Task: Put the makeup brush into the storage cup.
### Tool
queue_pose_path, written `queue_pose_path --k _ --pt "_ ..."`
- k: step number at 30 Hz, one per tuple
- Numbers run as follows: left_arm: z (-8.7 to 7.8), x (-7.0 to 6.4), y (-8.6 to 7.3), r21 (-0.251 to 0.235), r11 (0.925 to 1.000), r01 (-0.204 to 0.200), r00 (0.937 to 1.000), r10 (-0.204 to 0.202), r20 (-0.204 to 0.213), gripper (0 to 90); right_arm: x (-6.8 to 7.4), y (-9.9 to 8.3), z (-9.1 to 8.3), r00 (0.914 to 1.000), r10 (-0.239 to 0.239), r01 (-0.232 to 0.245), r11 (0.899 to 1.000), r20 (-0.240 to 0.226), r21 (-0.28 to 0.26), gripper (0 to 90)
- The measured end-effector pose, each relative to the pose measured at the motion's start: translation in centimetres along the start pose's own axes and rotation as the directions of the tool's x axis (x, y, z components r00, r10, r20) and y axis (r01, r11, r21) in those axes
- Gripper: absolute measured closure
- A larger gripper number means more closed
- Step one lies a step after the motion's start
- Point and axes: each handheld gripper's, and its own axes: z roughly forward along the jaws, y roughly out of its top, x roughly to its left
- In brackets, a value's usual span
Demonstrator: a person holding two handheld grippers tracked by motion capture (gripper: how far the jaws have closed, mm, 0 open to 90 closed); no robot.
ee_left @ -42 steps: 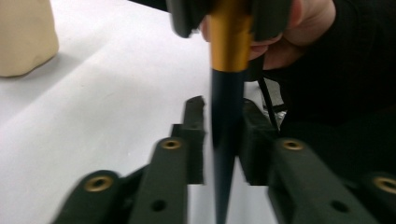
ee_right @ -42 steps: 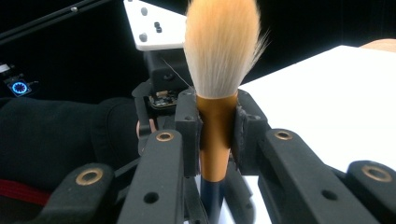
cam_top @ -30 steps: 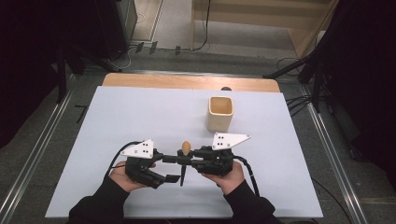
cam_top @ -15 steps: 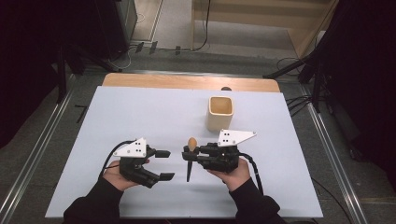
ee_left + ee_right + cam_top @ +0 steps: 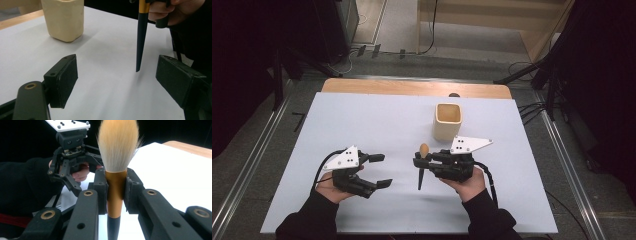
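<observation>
The right gripper (image 5: pixel 418 161) clamps the brush (image 5: pixel 116 170) upright above the table (image 5: pixel 362 120), left gripper (image 5: pixel 381 170) spread and empty; gripped at the gold band, it could pivot and miss the cup (image 5: pixel 447 121)

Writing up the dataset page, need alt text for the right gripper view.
The right gripper is shut on the gold band of a makeup brush, held upright with its pale orange bristles on top and its black handle pointing down. Behind it to the left, the left gripper sits in a dark-sleeved hand above the white table.
</observation>
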Motion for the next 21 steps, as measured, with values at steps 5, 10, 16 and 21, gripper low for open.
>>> queue_pose_path --k 5,10,16,21 --pt "-0.8 0.3 -0.2 -0.015 0.9998 0.016 0.9997 -0.016 -0.021 15.1 -0.3 0.0 -0.4 0.9999 0.003 -0.003 1.000 0.012 0.000 76.5" --pt "-1.5 0.6 -0.6 -0.023 0.9997 0.001 0.9988 -0.003 -0.050 14.9 -0.5 0.1 -0.7 0.9996 0.005 -0.005 1.000 0.029 0.003 76.5" --pt "-2.1 0.5 -0.9 -0.023 0.9996 -0.019 0.9972 0.018 -0.073 15.0 -0.8 0.2 -1.2 0.9989 0.014 -0.014 1.000 0.046 -0.002 76.5" --pt "-2.7 0.4 -1.2 -0.039 0.9987 -0.032 0.9960 0.029 -0.084 14.9 -1.1 0.3 -1.7 0.9980 0.020 -0.020 1.000 0.060 -0.008 76.5"
